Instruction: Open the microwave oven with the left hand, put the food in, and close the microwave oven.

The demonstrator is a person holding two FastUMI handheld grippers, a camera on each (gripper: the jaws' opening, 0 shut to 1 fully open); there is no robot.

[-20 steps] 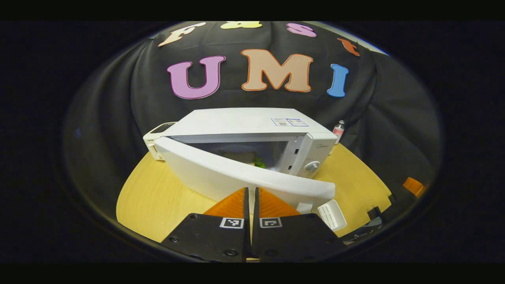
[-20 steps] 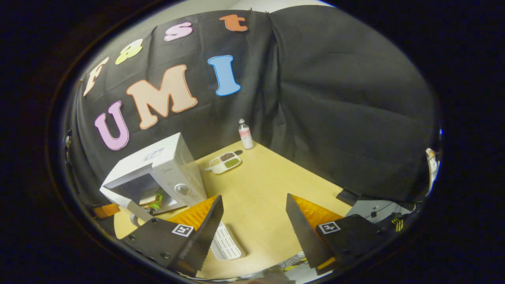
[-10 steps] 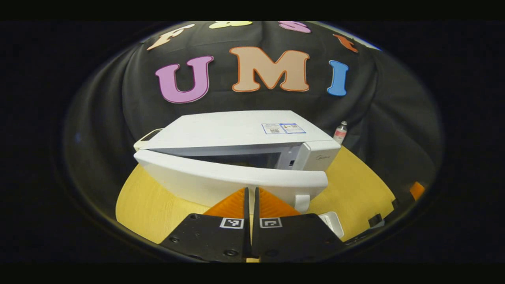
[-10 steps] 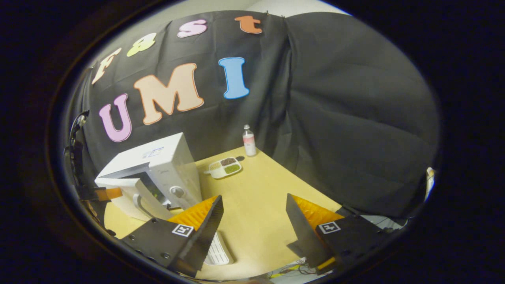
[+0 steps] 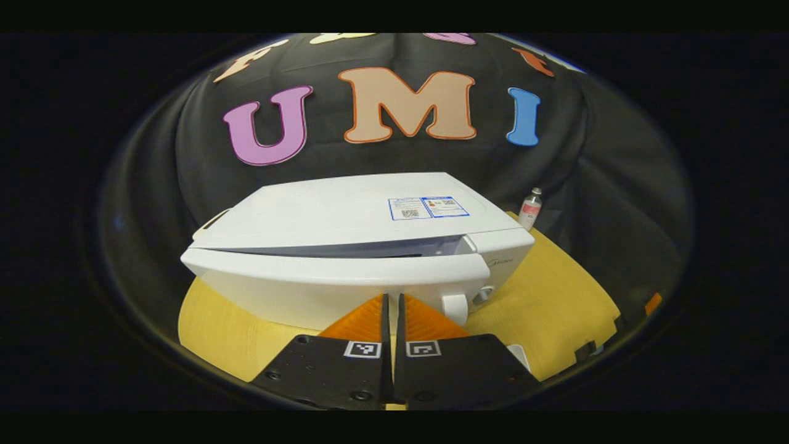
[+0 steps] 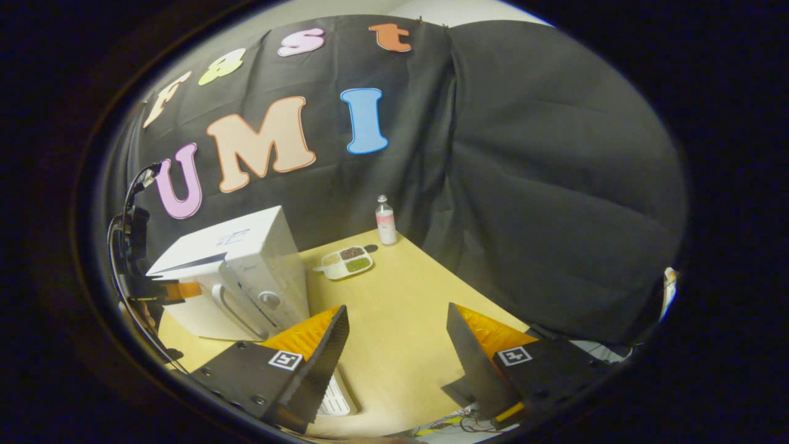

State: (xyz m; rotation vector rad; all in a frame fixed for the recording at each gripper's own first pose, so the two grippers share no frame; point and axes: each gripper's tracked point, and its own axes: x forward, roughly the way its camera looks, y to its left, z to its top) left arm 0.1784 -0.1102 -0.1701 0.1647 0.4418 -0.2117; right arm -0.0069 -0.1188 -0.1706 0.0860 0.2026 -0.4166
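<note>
Microwave oven (image 5: 345, 246) door nearly shut, closed left tool (image 5: 392, 302) against it; right tool (image 6: 397, 336) wide.

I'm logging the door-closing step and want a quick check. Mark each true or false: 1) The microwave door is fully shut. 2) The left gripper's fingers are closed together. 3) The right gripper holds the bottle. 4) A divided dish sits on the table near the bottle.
1) False: the microwave door is nearly closed, with a narrow gap left along its top edge.
2) True: the left gripper is shut, holding nothing.
3) False: the right gripper is open and empty; the bottle stands by the wall.
4) True: the divided dish lies near it.
</note>
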